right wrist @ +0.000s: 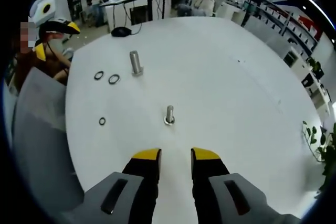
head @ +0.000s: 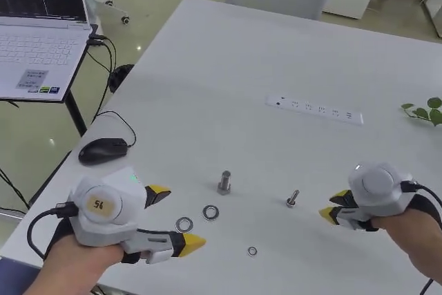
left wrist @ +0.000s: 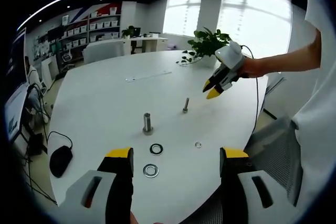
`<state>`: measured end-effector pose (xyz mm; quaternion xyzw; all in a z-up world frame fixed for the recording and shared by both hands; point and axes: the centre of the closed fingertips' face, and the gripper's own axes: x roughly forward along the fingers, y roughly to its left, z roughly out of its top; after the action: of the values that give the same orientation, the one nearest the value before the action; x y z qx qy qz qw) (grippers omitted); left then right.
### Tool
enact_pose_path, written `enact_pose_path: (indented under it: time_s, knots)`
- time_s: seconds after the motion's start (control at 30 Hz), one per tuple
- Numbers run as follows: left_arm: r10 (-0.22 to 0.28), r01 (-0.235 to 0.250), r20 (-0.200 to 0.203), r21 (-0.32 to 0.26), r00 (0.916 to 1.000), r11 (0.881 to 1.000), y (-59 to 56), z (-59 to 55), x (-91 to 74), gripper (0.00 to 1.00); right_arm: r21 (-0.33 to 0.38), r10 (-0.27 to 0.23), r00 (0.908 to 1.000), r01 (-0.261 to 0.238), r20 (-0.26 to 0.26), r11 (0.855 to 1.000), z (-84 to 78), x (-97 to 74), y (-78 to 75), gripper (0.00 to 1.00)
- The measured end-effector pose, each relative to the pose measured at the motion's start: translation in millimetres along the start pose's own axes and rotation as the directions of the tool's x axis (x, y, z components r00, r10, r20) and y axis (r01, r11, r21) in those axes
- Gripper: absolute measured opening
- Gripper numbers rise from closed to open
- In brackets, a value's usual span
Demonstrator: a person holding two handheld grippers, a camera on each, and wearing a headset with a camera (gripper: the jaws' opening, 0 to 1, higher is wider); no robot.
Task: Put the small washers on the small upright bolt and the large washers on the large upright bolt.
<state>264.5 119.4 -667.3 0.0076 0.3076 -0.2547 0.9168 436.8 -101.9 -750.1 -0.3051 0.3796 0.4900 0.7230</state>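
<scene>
While both grippers hang over the near edge of the white desk (head: 228,67), my left gripper (head: 175,217), jaws wide and empty, is nearer the washers. The right gripper (head: 335,206), jaws narrow and empty, faces the small upright steel bolt (head: 293,199). Toward the desk centre stands the large upright steel bolt (head: 224,182). Lying flat almost between the left tips is the first large flat steel washer (head: 184,224), with the second large steel washer (head: 210,212) just beyond it, bolt-ward. The small steel washer (head: 252,251) lies nearest the edge.

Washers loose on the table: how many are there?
3. One large washer lies leftmost, a second large washer beside it, both before the large bolt; the small washer lies nearest the person. Another may hide at the base of the small bolt.
</scene>
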Motion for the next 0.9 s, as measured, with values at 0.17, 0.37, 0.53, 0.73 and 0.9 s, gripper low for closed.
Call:
enact_pose_path:
  time_s: [0.17,0.37,0.53,0.73,0.9]
  knots:
    - [-0.003,0.003,-0.001,0.003,1.0000,1.000,-0.9,0.1,0.6,0.66,0.013,0.026,0.9995,-0.025,-0.016,1.000,-12.3,3.2,12.8,0.24]
    - [-0.007,0.007,-0.004,0.009,1.0000,1.000,-2.6,0.2,0.8,0.66,0.005,0.075,0.9958,-0.075,-0.052,0.997,-25.5,11.8,35.7,0.24]
    - [-0.009,0.009,-0.004,0.010,1.0000,1.000,-2.6,0.5,0.8,0.66,-0.009,0.111,0.9911,-0.112,-0.073,0.994,-30.7,18.3,54.0,0.24]
    - [-0.017,0.017,-0.001,0.015,0.9999,1.000,-3.9,1.2,1.7,0.66,-0.028,0.135,0.9885,-0.137,-0.067,0.990,-24.5,24.8,71.4,0.24]
    - [-0.031,0.031,-0.012,0.024,0.9994,0.999,-6.5,-0.4,4.4,0.66,-0.053,0.164,0.9856,-0.166,-0.042,0.985,-10.9,33.1,87.2,0.24]
